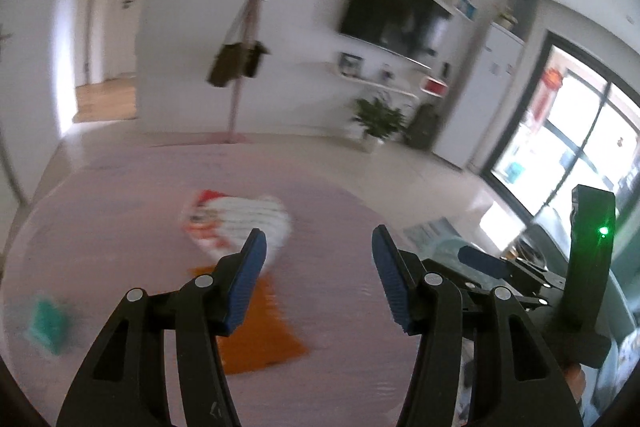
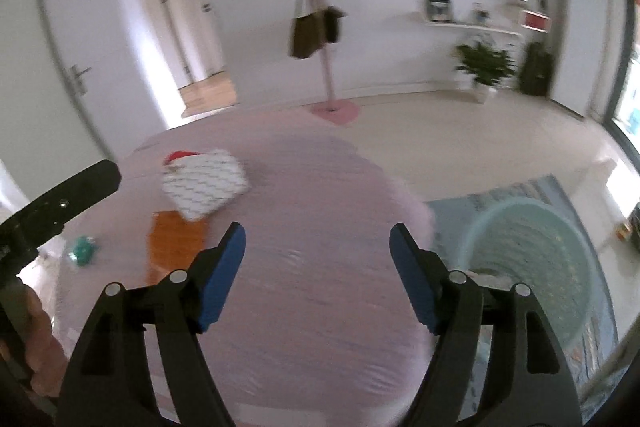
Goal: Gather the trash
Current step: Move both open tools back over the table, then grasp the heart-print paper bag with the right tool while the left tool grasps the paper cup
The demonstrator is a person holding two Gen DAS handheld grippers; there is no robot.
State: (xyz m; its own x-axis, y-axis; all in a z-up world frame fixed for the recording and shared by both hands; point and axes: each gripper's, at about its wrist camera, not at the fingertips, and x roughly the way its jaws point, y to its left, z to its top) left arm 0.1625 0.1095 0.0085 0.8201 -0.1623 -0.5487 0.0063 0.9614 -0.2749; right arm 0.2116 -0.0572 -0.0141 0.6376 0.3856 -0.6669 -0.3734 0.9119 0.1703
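Blue-padded left tool (image 1: 318,247) hangs apart and empty, angled down over the pink bench (image 1: 120,211); right tool (image 2: 318,243) likewise gapes with nothing between its pads. Trash sits ahead: a white-and-red wrapper (image 1: 236,223), an orange packet (image 1: 264,331) just beside it, and a green scrap (image 1: 48,323) further left. Best to settle each hand first, then straddle one piece squarely. A pale basin (image 2: 532,251) waits on the floor.

Left gripper (image 1: 318,247) and right gripper (image 2: 318,241): black arms; silver rivets; ribbed blue pads (image 1: 244,283).
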